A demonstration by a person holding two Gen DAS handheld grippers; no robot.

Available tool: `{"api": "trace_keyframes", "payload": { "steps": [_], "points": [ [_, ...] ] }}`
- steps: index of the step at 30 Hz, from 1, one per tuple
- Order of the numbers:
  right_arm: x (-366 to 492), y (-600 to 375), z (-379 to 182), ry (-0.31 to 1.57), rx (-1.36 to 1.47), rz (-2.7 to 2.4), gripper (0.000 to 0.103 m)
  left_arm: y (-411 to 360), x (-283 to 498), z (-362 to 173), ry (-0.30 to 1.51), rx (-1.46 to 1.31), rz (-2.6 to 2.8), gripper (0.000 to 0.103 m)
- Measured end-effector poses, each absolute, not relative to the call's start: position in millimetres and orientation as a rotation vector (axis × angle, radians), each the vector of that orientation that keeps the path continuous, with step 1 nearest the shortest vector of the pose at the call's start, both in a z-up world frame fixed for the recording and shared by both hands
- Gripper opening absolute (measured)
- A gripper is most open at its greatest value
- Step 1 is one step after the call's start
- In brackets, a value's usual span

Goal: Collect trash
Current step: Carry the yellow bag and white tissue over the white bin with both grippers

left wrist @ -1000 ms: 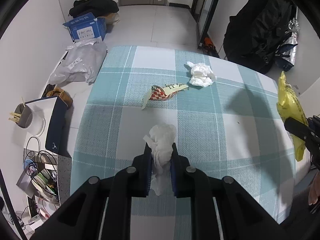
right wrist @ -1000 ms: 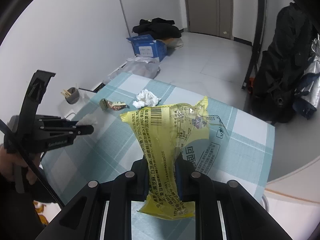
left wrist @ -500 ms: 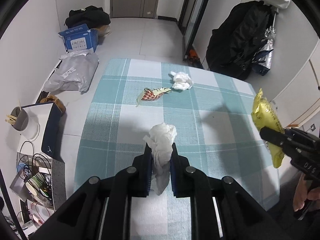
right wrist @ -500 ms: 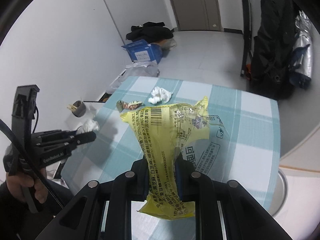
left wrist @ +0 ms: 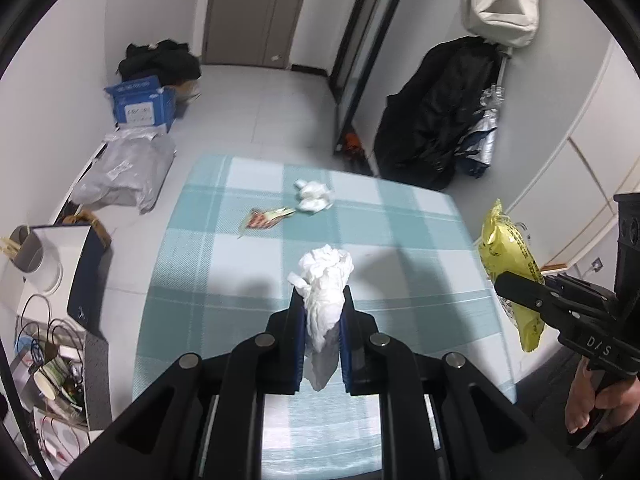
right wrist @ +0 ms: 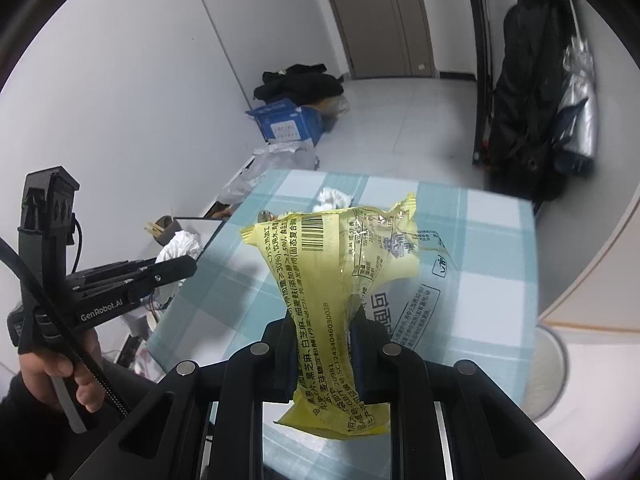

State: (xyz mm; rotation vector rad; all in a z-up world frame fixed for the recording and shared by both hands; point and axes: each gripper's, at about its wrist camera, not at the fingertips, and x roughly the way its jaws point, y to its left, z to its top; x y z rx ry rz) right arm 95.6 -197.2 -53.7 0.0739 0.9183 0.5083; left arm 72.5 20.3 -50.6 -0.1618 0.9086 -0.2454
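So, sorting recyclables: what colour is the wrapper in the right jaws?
Yellow wrapper, clearest in right wrist view.

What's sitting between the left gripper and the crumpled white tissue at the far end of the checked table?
Nothing on the teal checked tablecloth lies in that line; the red patterned wrapper lies left of the far crumpled tissue. But the left gripper is already shut on another white tissue wad.

Crumpled white tissue (left wrist: 325, 280) and yellow wrapper (right wrist: 340, 276) — both pinched aloft.
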Motion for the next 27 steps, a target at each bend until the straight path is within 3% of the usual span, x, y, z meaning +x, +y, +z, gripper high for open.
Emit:
{"api": "trace_keyframes", "payload": {
  "steps": [13,27],
  "points": [
    [81.1,-232.0,-21.6,0.834,0.091,0.502,0.02,12.6,56.4,-7.2,0.812,-0.22,-0.344,0.009],
    [78.4,-329.7,60.2,0.667,0.139,0.412,0.02,-92.0,74.9,44.9,0.746,-0.166,-0.523,0.009]
  ]
}}
